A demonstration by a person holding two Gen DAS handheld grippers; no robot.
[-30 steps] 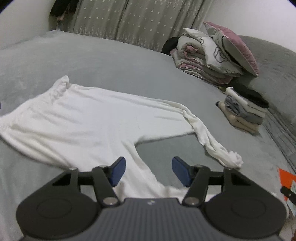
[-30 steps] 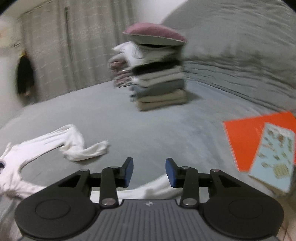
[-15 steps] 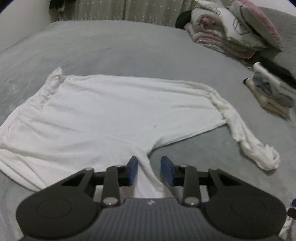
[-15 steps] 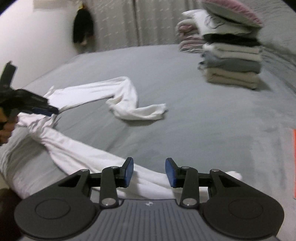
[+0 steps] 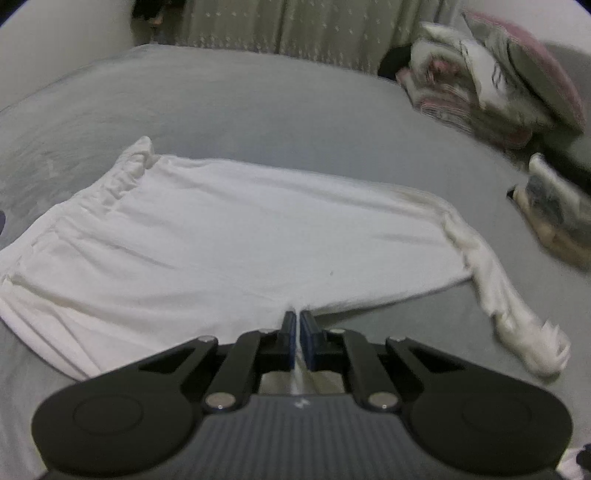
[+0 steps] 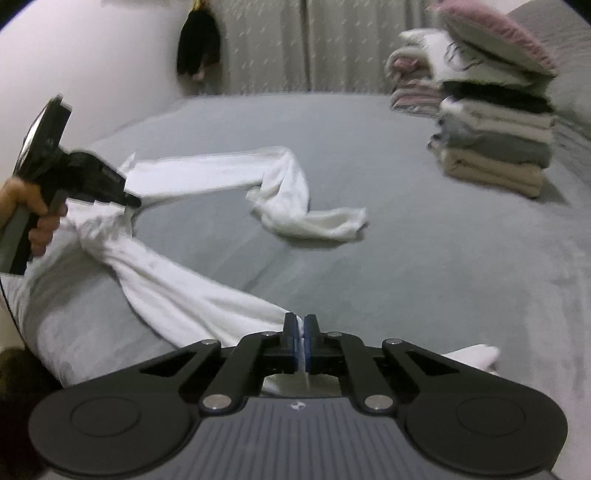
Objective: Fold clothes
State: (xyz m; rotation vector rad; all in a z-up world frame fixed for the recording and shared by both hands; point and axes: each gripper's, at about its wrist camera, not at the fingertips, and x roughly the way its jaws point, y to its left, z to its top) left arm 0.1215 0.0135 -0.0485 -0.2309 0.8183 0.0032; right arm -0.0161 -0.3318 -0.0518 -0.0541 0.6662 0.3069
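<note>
on a grey bed (image 5: 258, 110) the white long-sleeved top (image 5: 240, 236) lies spread. the left gripper (image 5: 298, 334) pinches its armpit; the right gripper (image 6: 300, 338) clamps the near sleeve (image 6: 177, 291), which runs lengthwise between them, toward the left.

A grey bed cover (image 5: 258, 96), patterned curtains (image 6: 332, 44) behind (a dark item (image 6: 197, 48) hanging beside them).

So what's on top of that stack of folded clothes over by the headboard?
A pink pillow tops the stack, over a white patterned piece and a black layer. Whether it rests on the stack or on bedding behind it, the overlap hides.
</note>
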